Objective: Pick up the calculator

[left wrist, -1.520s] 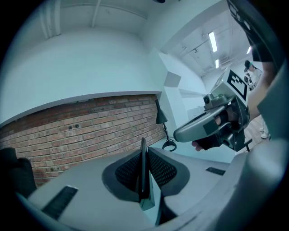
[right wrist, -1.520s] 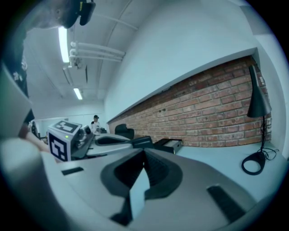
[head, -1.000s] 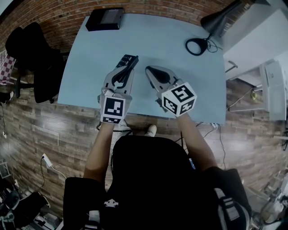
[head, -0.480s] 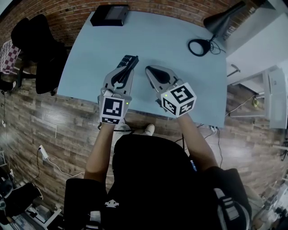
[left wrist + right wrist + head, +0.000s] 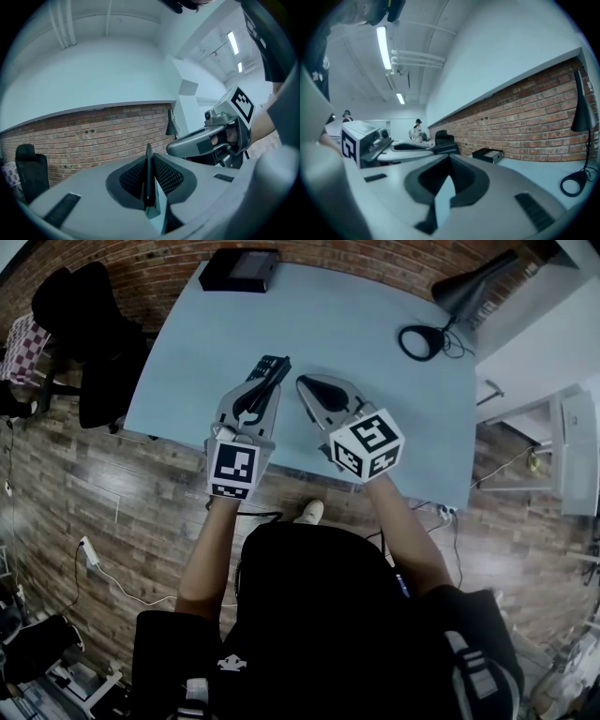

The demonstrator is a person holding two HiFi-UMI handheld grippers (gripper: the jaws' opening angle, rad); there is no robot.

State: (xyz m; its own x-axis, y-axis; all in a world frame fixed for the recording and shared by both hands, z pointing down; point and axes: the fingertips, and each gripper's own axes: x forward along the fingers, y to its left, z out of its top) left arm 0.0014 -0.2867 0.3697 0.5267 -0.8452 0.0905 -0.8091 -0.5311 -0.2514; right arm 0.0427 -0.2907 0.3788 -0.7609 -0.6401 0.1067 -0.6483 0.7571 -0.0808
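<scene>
Calculator [image 5: 272, 366] is clamped edge-on in the left gripper [image 5: 259, 384], long axis toward one o'clock; the right gripper [image 5: 307, 385], closed and empty, is held at three o'clock.

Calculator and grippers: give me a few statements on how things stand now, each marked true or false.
1. The left gripper is shut on the calculator. True.
2. The right gripper also holds something. False: its jaws are together with nothing between them.
3. The black box sits at the table's far edge, by the brick wall. True.
4. The lamp stands at the table's left side. False: it is at the far right corner.
</scene>
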